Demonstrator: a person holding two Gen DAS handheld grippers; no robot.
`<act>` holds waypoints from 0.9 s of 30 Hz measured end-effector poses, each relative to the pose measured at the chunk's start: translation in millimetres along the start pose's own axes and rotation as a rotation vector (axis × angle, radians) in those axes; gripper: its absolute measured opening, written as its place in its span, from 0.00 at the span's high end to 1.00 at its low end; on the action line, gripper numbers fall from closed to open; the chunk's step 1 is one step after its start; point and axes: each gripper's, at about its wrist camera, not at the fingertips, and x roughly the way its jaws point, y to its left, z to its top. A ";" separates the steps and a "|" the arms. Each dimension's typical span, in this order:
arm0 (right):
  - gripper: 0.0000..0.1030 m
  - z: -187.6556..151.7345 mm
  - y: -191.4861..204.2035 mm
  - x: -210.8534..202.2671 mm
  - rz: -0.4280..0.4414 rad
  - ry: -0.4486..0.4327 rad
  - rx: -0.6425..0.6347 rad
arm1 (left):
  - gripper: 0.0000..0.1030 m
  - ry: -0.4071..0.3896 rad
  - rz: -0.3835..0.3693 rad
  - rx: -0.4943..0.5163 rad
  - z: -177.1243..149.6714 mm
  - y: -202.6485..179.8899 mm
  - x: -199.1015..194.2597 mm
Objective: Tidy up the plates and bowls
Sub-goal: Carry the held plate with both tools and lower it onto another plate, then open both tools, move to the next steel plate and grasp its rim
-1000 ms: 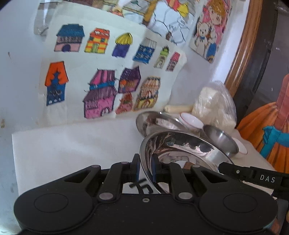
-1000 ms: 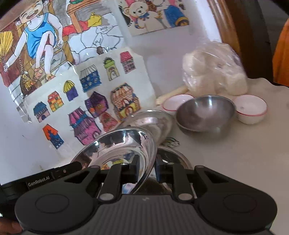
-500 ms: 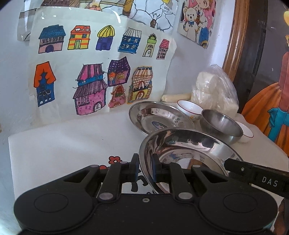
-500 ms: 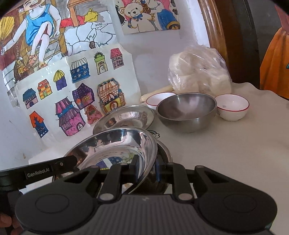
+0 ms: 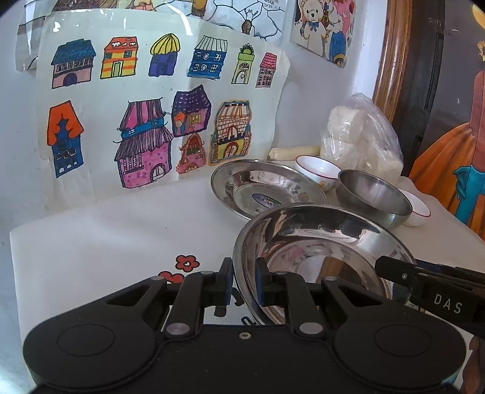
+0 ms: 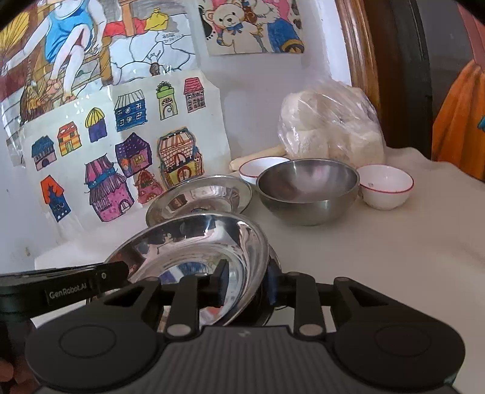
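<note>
1. Left tool (image 5: 244,283) clamped on the near-left rim of a steel plate (image 5: 318,251), one finger outside the rim, one inside.
2. Right tool (image 6: 246,283) clamped on the right rim of the same steel plate (image 6: 194,245), one finger inside the dish, the other outside the rim.
3. Plate tilted in the right wrist view, held between both tools above the table (image 6: 379,251); under its right edge, something dark and round, too hidden to name.
4. Just beyond it, a second steel plate (image 5: 263,188) lying flat on the table, a sticker at its centre.
5. Right of that second plate, a steel bowl (image 6: 307,191) standing upright.
6. Behind the steel bowl on the left, a white bowl with a red rim (image 6: 260,168); on the right, just beside the steel bowl, another white red-rimmed bowl (image 6: 386,186).
7. At the far edge against the wall, a clear plastic bag of white lumps (image 6: 330,127), with a pale roll (image 5: 295,151) lying to its left.
8. On the wall at the left, a sheet of coloured house drawings (image 5: 151,106); higher up, a teddy bear picture (image 6: 251,24).
9. Near the left tool, red flower prints (image 5: 186,263) on the white table cover.
</note>
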 end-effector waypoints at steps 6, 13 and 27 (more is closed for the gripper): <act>0.60 -0.8 6.3 0.1 -0.042 -0.014 -0.047 | 0.83 0.015 0.000 -0.006 -0.6 1.0 2.7; 0.47 -2.9 11.7 2.6 -0.043 -0.022 -0.087 | 0.73 0.014 0.009 -0.027 0.1 4.6 1.8; 0.00 7.1 3.8 -12.1 -0.016 -0.074 -0.034 | 0.01 -0.055 0.045 -0.069 10.1 17.0 -12.8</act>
